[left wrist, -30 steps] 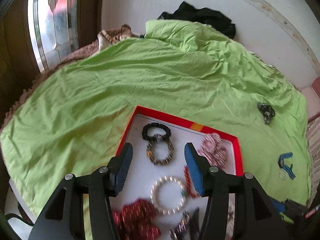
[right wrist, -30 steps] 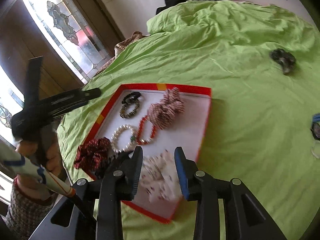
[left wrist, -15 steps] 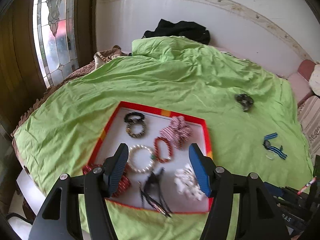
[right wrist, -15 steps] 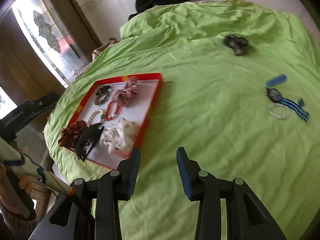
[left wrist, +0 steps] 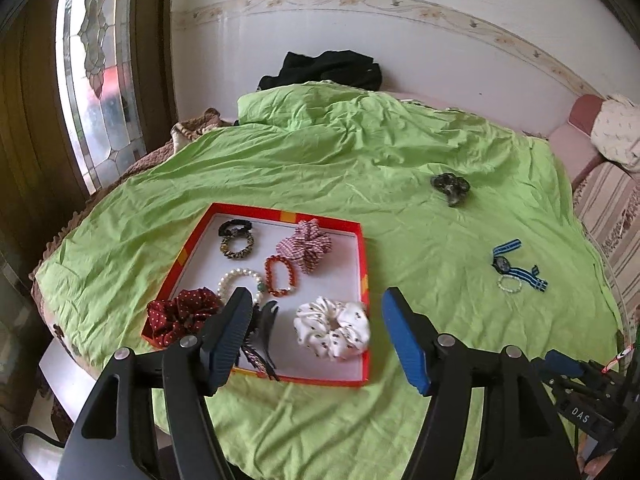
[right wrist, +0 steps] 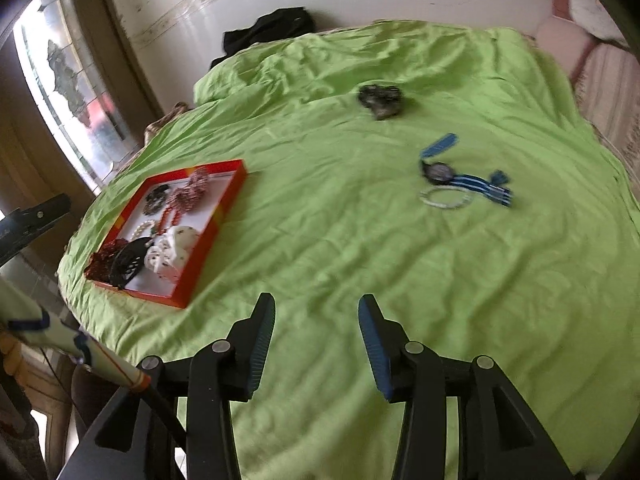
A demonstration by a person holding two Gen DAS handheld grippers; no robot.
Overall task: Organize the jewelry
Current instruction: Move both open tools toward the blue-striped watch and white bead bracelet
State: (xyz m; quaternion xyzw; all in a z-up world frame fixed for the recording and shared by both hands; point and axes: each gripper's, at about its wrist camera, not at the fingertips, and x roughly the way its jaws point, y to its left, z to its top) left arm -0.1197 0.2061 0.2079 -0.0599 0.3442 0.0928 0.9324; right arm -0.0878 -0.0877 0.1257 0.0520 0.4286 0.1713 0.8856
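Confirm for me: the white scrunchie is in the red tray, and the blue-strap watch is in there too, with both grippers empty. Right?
Not quite. The watch is not in the red tray; it lies out on the green sheet beside a clear bracelet, as the left wrist view shows. The white scrunchie is in the tray, and the left gripper and right gripper are empty, jaws opening.

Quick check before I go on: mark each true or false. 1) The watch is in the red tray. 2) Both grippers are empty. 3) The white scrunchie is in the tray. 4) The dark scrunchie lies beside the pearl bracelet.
1) False: the blue-strapped watch lies on the green sheet, outside the red tray.
2) True: left gripper and right gripper hold nothing, jaws opening.
3) True: white scrunchie.
4) False: dark scrunchie lies alone on the sheet; pearl bracelet is in the tray.
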